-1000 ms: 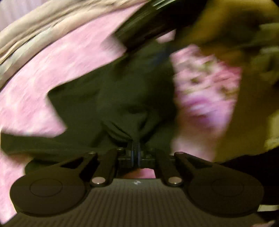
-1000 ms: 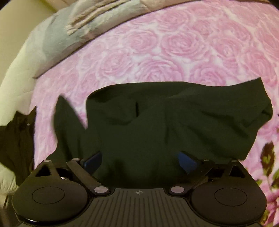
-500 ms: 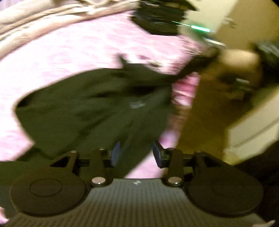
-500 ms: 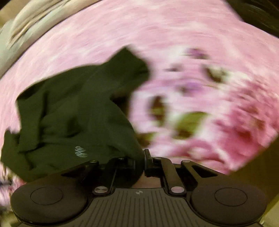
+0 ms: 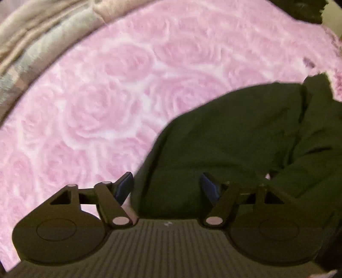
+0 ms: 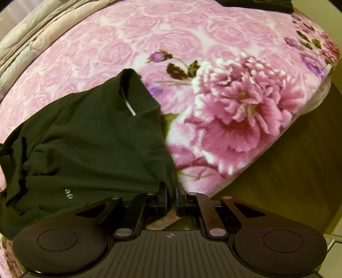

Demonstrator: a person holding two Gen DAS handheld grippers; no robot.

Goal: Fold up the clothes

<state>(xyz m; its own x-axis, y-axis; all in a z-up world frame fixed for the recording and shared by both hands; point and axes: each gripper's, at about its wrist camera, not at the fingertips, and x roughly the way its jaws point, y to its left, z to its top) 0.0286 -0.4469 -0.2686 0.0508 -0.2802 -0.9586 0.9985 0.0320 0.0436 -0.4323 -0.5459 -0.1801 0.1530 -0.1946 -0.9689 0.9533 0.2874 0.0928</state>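
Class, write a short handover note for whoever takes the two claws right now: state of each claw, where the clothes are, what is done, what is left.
Left claw: open; its jaws have just been opening. The edge of the dark garment lies between the pads, not gripped.
Right claw: shut on a corner of the same garment, just closed.
The garment lies crumpled on the pink blanket, near the edge of the bed. More dark clothes sit at the far edge.
Done: one corner gripped.
Left: probably grip a second corner with the left claw, spread the garment flat, then fold it.

Dark green garment [image 6: 89, 145] (pink rose-patterned blanket [image 6: 171, 38])
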